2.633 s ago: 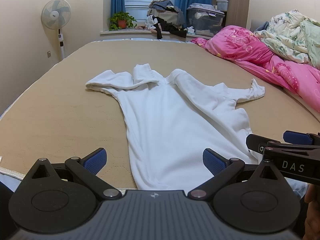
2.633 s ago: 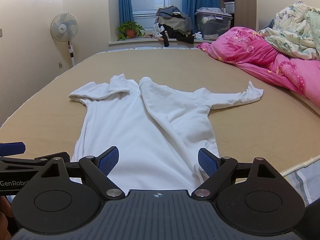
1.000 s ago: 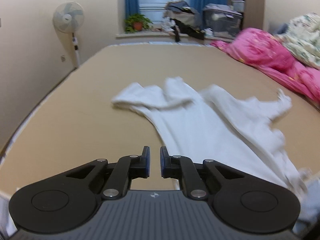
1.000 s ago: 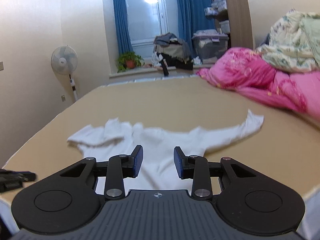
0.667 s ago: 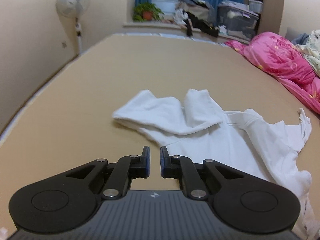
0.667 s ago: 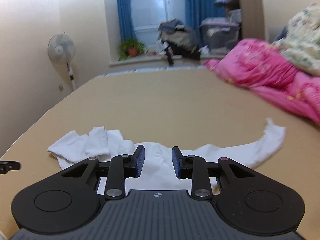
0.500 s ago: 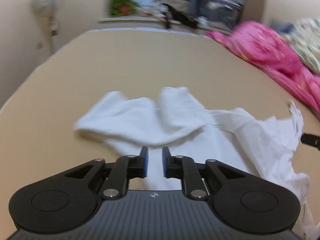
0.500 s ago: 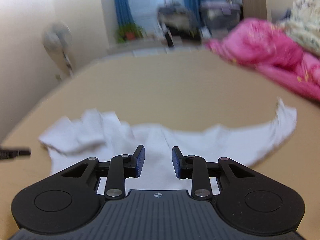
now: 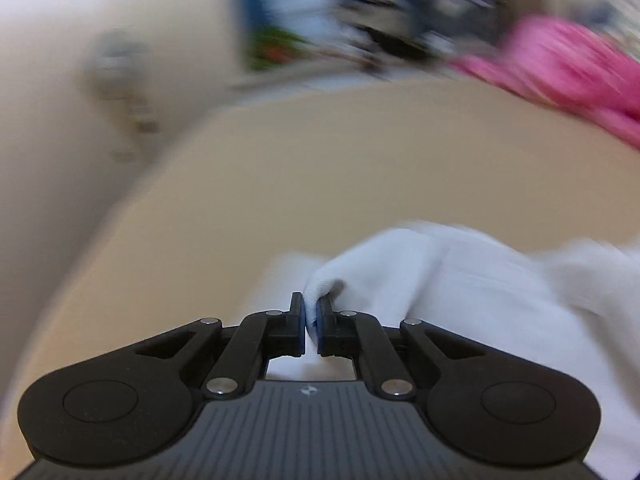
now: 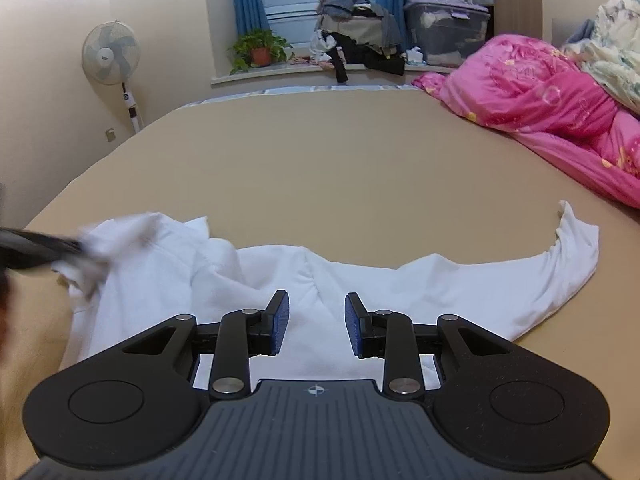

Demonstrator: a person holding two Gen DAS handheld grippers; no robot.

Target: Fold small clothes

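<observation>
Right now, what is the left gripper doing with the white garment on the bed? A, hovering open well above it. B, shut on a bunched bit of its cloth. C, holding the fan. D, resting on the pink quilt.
B: the left gripper is shut on a fold of the white garment, the cloth bunching up right at its tips; its jaws have just been closing.
</observation>
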